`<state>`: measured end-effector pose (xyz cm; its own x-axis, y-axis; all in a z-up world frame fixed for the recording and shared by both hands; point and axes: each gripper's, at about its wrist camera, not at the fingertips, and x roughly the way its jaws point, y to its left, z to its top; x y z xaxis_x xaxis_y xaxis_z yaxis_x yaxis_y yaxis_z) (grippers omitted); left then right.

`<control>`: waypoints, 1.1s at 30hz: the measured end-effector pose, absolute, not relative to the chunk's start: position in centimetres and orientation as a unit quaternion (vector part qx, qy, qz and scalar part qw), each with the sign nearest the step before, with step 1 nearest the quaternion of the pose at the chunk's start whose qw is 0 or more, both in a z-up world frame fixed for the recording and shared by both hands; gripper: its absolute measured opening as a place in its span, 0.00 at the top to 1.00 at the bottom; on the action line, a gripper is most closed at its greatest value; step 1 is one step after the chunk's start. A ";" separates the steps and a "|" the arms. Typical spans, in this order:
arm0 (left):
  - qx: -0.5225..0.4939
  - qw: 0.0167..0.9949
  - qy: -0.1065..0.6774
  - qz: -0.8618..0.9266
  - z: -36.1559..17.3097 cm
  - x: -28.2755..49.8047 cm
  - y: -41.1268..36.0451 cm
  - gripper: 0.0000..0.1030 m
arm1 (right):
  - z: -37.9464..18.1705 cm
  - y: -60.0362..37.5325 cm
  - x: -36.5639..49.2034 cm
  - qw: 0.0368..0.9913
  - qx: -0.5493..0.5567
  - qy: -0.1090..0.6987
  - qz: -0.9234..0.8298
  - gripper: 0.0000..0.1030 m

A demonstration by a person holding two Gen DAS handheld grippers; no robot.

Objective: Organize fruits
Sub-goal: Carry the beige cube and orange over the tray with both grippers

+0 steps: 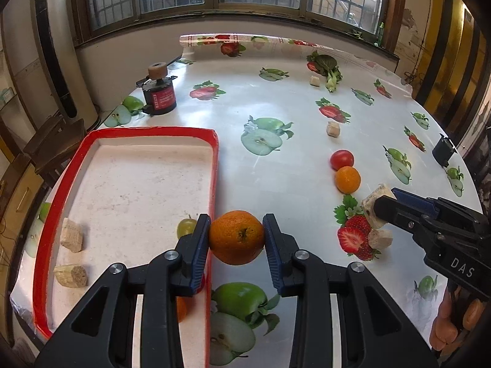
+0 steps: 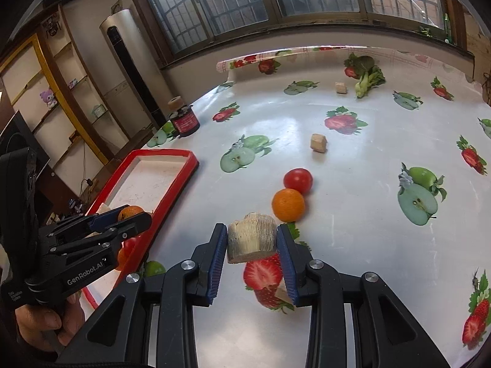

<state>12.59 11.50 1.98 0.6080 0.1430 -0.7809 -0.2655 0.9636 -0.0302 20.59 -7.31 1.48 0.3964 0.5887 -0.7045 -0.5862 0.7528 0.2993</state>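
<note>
My left gripper [image 1: 236, 236] is shut on an orange [image 1: 236, 237] and holds it above the right rim of the red-edged white tray [image 1: 215, 165]. The tray holds two beige chunks [image 1: 71, 239], a green grape [image 1: 185, 226] and part of another orange under my fingers. My right gripper [image 2: 251, 242] is shut on a beige chunk [image 2: 251, 240] above the table, right of the tray [image 2: 181, 171]. A second orange [image 2: 288, 205] and a red tomato [image 2: 297, 180] lie touching just beyond it. The right gripper also shows in the left wrist view [image 1: 380, 207].
More beige chunks lie on the fruit-print tablecloth [image 1: 333, 128] [image 1: 314, 80] [image 1: 380, 238]. A leafy green vegetable [image 1: 330, 69] lies at the far side. A black and red jar [image 1: 159, 92] stands beyond the tray. A small black object [image 1: 443, 150] sits at the right edge.
</note>
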 end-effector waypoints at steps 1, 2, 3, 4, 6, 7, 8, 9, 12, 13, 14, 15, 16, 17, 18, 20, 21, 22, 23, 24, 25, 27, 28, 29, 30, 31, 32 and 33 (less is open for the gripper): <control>-0.073 0.893 0.428 0.117 2.0 12.4 11.8 0.69 | 1.5 -6.9 20.3 0.834 -0.001 0.422 0.355 0.67; -0.075 0.893 0.427 0.119 2.0 12.2 12.1 0.69 | 1.5 -6.5 20.1 0.833 -0.004 0.422 0.359 0.67; -0.076 0.893 0.427 0.121 1.9 12.1 12.4 0.69 | 1.6 -6.1 19.9 0.831 -0.005 0.422 0.362 0.67; -0.077 0.892 0.427 0.123 1.9 11.9 12.7 0.69 | 1.6 -5.7 19.7 0.830 -0.008 0.421 0.366 0.67; -0.081 0.891 0.427 0.126 1.8 11.6 13.3 0.69 | 1.8 -4.9 19.2 0.828 -0.013 0.420 0.372 0.67; -0.083 0.891 0.427 0.128 1.8 11.4 13.6 0.69 | 1.8 -4.5 19.0 0.826 -0.014 0.420 0.376 0.67; -0.085 0.891 0.427 0.131 1.8 11.3 13.8 0.69 | 1.9 -4.1 18.8 0.825 -0.015 0.419 0.378 0.67; -0.087 0.890 0.427 0.132 1.8 11.2 14.1 0.69 | 1.9 -3.7 18.6 0.824 -0.017 0.419 0.381 0.67; -0.090 0.890 0.426 0.137 1.8 10.8 14.8 0.69 | 2.0 -2.6 18.2 0.820 -0.022 0.419 0.390 0.67; -0.090 0.890 0.425 0.139 1.9 10.7 15.0 0.69 | 2.0 -2.2 18.1 0.818 -0.024 0.418 0.393 0.67; -0.090 0.890 0.424 0.141 1.9 10.7 15.3 0.69 | 2.0 -1.8 17.9 0.817 -0.026 0.418 0.396 0.67; -0.090 0.890 0.424 0.144 2.0 10.6 15.6 0.69 | 2.1 -1.4 17.8 0.816 -0.026 0.417 0.399 0.67; -0.091 0.889 0.424 0.146 2.0 10.5 15.8 0.69 | 2.1 -1.1 17.7 0.815 -0.027 0.417 0.401 0.67; -0.092 0.889 0.423 0.148 2.0 10.4 16.1 0.69 | 2.1 -0.8 17.6 0.814 -0.027 0.416 0.403 0.67; -0.093 0.889 0.423 0.150 2.0 10.3 16.4 0.69 | 2.1 -0.4 17.6 0.813 -0.028 0.417 0.405 0.67; -0.094 0.888 0.423 0.153 2.0 10.2 16.9 0.69 | 2.2 0.2 17.4 0.811 -0.030 0.416 0.410 0.67; -0.095 0.888 0.423 0.155 1.9 10.2 17.2 0.69 | 2.2 0.5 17.3 0.811 -0.031 0.415 0.412 0.67; -0.096 0.887 0.423 0.156 1.8 10.1 17.4 0.69 | 2.2 0.8 17.3 0.810 -0.032 0.414 0.414 0.67; -0.096 0.887 0.424 0.157 1.8 10.1 17.6 0.69 | 2.2 1.0 17.3 0.809 -0.031 0.414 0.416 0.67; -0.098 0.886 0.425 0.158 1.7 10.1 17.9 0.69 | 2.2 1.3 17.3 0.808 -0.032 0.414 0.417 0.67; -0.100 0.886 0.425 0.160 1.7 10.1 18.1 0.69 | 2.2 1.5 17.2 0.807 -0.033 0.414 0.418 0.67; -0.102 0.885 0.425 0.162 1.6 10.0 18.7 0.69 | 2.2 2.1 17.2 0.806 -0.035 0.414 0.422 0.67; -0.103 0.884 0.425 0.164 1.6 9.9 18.9 0.69 | 2.3 2.3 17.1 0.805 -0.035 0.414 0.423 0.67; -0.103 0.884 0.424 0.166 1.7 9.9 19.2 0.69 | 2.3 2.6 17.1 0.805 -0.036 0.414 0.424 0.67; -0.104 0.884 0.424 0.168 1.7 9.8 19.5 0.69 | 2.3 2.8 17.1 0.804 -0.037 0.413 0.426 0.67; -0.106 0.884 0.424 0.169 1.7 9.8 19.8 0.69 | 2.3 3.1 17.0 0.804 -0.038 0.413 0.427 0.67; -0.107 0.883 0.423 0.171 1.7 9.8 20.1 0.69 | 2.3 3.4 17.1 0.803 -0.039 0.413 0.428 0.67; -0.108 0.883 0.423 0.173 1.8 9.7 20.5 0.69 | 2.3 3.6 17.1 0.802 -0.039 0.413 0.429 0.67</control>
